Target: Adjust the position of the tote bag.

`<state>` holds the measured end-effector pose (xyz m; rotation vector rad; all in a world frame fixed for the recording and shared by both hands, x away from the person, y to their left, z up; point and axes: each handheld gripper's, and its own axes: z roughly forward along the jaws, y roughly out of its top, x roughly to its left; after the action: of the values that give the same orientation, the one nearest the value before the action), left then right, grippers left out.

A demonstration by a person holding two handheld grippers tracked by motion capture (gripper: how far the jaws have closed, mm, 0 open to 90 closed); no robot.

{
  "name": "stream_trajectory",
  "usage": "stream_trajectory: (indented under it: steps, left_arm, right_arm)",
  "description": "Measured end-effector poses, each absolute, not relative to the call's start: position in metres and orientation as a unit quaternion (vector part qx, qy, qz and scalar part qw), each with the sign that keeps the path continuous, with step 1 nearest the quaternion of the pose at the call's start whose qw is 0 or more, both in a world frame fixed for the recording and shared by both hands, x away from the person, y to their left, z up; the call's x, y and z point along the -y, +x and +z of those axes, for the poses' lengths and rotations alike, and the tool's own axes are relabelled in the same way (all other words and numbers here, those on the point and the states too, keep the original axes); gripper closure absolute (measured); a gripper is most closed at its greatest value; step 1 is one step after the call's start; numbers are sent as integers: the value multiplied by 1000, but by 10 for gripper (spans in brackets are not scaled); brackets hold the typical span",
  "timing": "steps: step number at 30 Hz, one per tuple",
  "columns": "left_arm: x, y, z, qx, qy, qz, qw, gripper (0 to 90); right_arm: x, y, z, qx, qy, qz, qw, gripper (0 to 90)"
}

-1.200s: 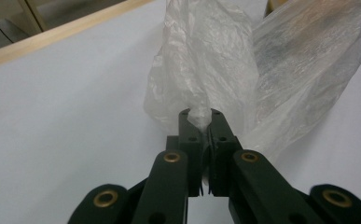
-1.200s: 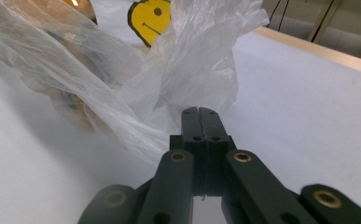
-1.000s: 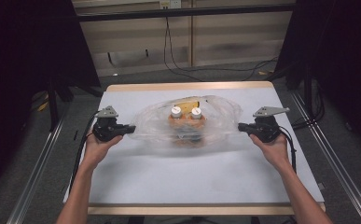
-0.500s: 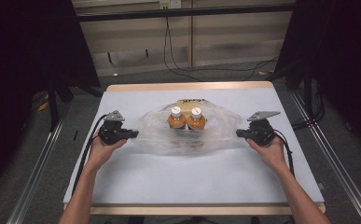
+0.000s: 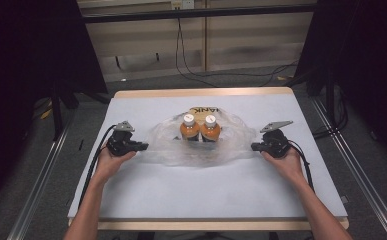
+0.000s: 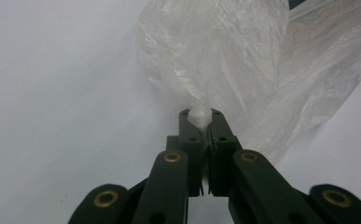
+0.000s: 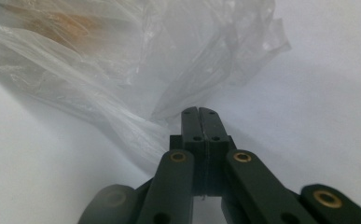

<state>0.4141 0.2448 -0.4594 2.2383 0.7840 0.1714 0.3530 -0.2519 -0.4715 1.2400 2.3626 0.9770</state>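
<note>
High view, crinkled clear bag (image 5: 231,145), 2 orange bottles (image 5: 200,129)

The lower halves of the two bottles (image 5: 200,130) blur behind the crumpled plastic bag (image 5: 231,145). A brown card (image 5: 201,109) near the table's (image 5: 181,185) far edge lies partly under the bag, its lettering cut short. In the right gripper view the bottles are an orange smear.

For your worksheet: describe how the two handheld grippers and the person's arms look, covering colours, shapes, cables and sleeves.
Both the left gripper and the right gripper are black, each topped by a grey three-cornered plate and trailing a black cable. Up close, each has two flat black jaws on linked arms with brass-coloured rivets. The forearms are bare, with no sleeves showing.
</note>
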Motion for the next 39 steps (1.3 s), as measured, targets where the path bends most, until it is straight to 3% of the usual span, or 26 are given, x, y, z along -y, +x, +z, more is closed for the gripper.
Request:
stream_trajectory:
  steps: [10,17,18,19,20,21,22,23,24,27,32,35,39]
  left_arm:
    - [-237,416,-474,-303,890,74,333,872]
    - [-239,416,-476,-305,885,70,345,859]
    - [-240,416,-475,-307,883,68,349,845]
    - [-242,415,-474,-310,880,72,354,739]
    - [-242,415,-474,-310,880,72,354,690]
    - [-244,415,-472,-309,878,77,358,690]
    - [-245,414,-470,-310,874,78,366,656]
    - [-249,412,-464,-309,867,84,382,568]
    - [-249,412,-464,-309,867,84,382,520]
    - [-254,410,-452,-310,849,84,420,455]
    - [-260,408,-437,-310,828,93,457,261]
    - [-267,406,-427,-309,813,99,483,219]
    - [-270,404,-421,-307,808,100,493,209]
  right_arm:
    - [251,355,-480,-822,441,332,142,900]
    - [253,354,-482,-817,441,343,144,900]
    - [254,353,-482,-816,441,345,142,900]
    - [255,352,-482,-816,438,351,142,899]
    - [255,352,-482,-816,438,351,142,899]
    - [256,353,-483,-815,433,360,138,887]
    - [256,352,-481,-813,433,365,136,847]
    - [258,350,-478,-806,431,381,139,749]
    - [258,350,-478,-806,431,381,139,749]
    - [261,348,-473,-794,427,408,142,644]
    - [268,344,-461,-773,427,446,145,482]
    - [273,341,-449,-756,424,473,158,354]
    - [278,338,-432,-742,421,494,171,287]
